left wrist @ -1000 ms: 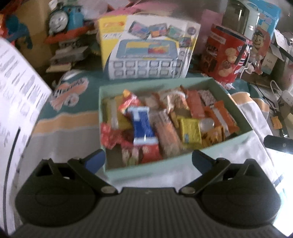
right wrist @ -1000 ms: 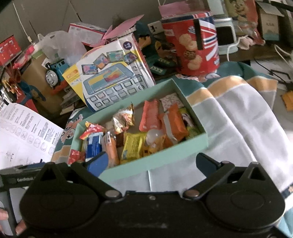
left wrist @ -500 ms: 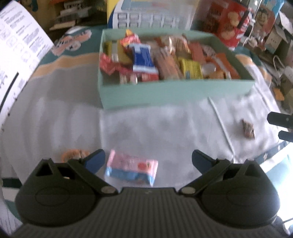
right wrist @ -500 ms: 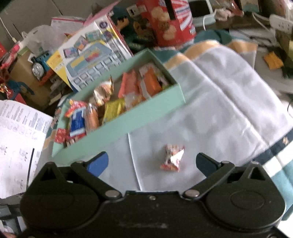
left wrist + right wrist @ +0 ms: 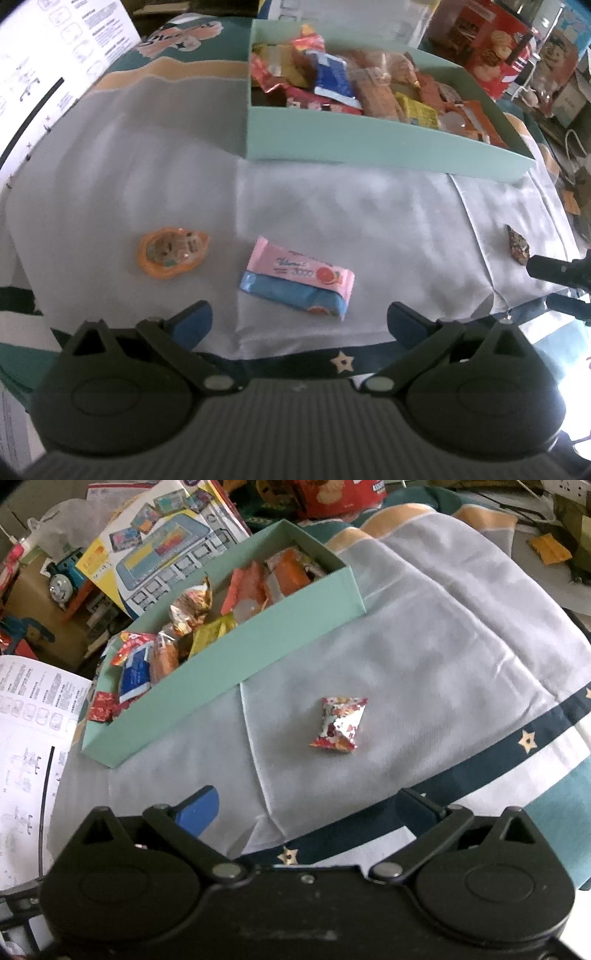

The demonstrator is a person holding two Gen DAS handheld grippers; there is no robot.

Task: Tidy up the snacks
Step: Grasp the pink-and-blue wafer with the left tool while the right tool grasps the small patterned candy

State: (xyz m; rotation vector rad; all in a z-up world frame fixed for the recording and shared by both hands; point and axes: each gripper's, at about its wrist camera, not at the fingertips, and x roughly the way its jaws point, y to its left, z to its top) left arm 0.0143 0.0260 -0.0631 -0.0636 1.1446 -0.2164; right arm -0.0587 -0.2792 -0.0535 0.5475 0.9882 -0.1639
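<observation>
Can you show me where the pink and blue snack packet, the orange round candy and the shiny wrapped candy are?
pink and blue snack packet (image 5: 297,282): left wrist view, middle of its wrapper.
orange round candy (image 5: 172,251): left wrist view, its clear centre.
shiny wrapped candy (image 5: 339,723): right wrist view, middle of its wrapper.

A: Right tool (image 5: 304,812), fingers spread wide, nothing between them. Small foil-wrapped candy (image 5: 339,724) lies ahead, just right of centre, on the grey cloth (image 5: 424,657).

B: And the box?

A: Mint-green snack box (image 5: 229,657) further ahead-left, full of wrappers, apart from the candy. Printed sheet (image 5: 26,738) far left.
</observation>
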